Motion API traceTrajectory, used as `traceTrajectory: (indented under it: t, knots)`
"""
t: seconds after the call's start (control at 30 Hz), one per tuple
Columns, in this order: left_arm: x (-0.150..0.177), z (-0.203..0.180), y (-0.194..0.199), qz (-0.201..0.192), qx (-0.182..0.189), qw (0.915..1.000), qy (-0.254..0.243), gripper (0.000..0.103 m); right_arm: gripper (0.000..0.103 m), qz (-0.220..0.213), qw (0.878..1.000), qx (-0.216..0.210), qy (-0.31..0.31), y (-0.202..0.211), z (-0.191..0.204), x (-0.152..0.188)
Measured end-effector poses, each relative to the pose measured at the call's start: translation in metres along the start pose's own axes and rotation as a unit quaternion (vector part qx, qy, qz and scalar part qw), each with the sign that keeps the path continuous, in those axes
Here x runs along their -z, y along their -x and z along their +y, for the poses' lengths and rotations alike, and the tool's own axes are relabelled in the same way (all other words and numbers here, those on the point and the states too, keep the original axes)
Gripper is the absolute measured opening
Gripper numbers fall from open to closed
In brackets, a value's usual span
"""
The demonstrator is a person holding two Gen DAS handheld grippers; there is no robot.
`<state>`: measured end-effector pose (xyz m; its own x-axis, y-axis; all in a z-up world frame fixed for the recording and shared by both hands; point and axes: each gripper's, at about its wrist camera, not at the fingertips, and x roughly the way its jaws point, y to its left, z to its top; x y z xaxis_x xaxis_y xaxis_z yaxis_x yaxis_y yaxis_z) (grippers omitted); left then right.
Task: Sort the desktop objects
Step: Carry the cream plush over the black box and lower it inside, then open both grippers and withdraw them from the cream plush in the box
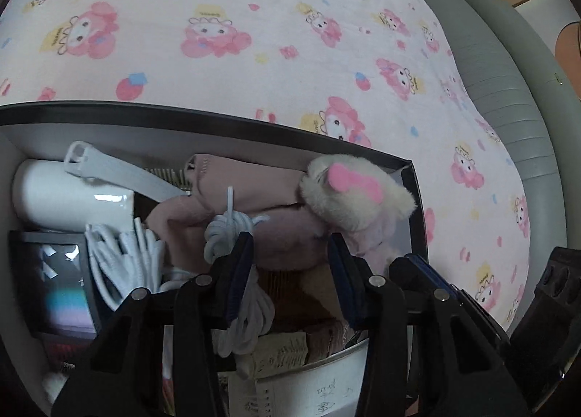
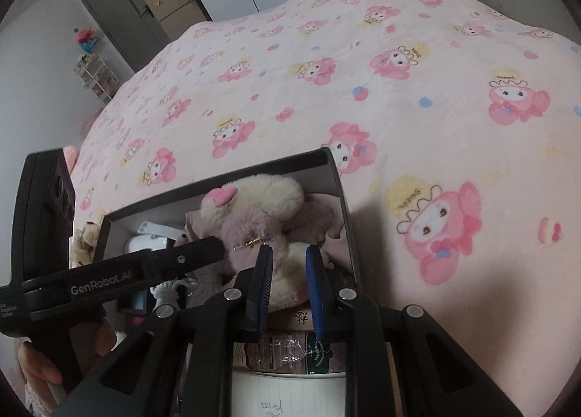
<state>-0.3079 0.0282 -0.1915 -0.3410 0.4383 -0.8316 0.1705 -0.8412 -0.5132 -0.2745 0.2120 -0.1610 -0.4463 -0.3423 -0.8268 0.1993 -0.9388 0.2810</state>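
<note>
Left gripper (image 1: pixel 290 253): jaws wide apart, gripping nothing, white cord (image 1: pixel 232 231) against one finger. Right gripper (image 2: pixel 288 264): part open, straddling plush toy (image 2: pixel 254 206), no firm grip evident. Both over full box (image 2: pixel 341 199) on pink blanket (image 2: pixel 417 90). Advice: free cord from finger first, lift slowly, avoid dragging neighbours.

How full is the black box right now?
Nearly full. The black box holds a plush toy, pink cloth, white cords and a white bottle, piled near its rim.
</note>
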Motion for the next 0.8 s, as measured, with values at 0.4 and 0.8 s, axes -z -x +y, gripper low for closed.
traceTrajectory:
  t: [0.4,0.8]
  knots:
    - [0.012,-0.013,0.035,-0.037,0.028,0.9986,-0.024,0.050,0.016,-0.018,0.999,0.037,0.016,0.001,0.000,0.004]
    - [0.115,-0.053,0.192,-0.186,-0.033,0.9686,-0.162,0.066,0.047,-0.151,0.985,0.076,-0.027,0.142,0.050,0.043]
